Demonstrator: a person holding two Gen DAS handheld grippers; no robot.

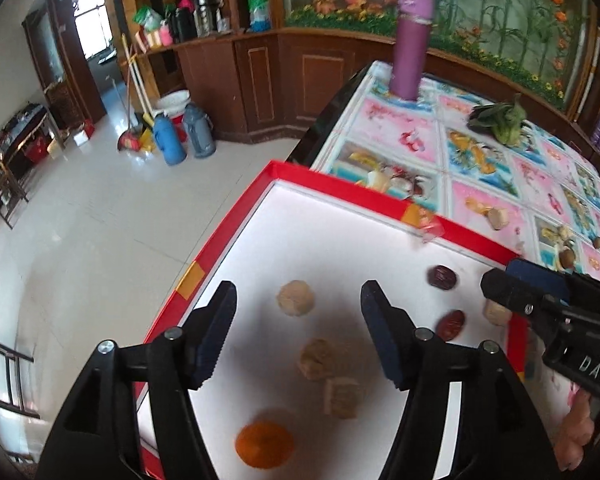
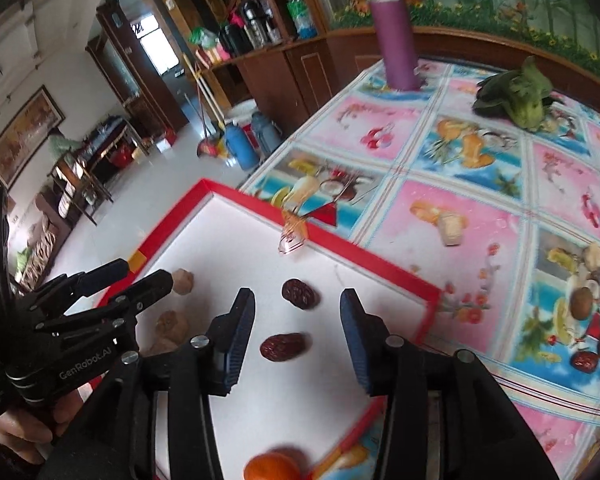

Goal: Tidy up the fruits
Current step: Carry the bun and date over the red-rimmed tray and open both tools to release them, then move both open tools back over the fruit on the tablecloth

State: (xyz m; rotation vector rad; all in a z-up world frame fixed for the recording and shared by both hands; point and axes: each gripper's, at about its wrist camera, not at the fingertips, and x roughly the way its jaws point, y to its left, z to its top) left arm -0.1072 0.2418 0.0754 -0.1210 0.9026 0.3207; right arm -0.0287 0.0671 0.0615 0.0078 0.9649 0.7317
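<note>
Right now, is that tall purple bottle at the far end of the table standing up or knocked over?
Standing upright. The purple bottle rises straight from the patterned tablecloth, base down and cap on top, in both views.

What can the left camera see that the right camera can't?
Only the left wrist view shows the pale square-cut piece low in the tray.

Only the right wrist view shows the loose brown fruits on the tablecloth at the far right, and a hand holding the left gripper.

Both show the red-rimmed tray, two dark red dates, the orange, the purple bottle and the leafy greens. Both grippers are open.
</note>
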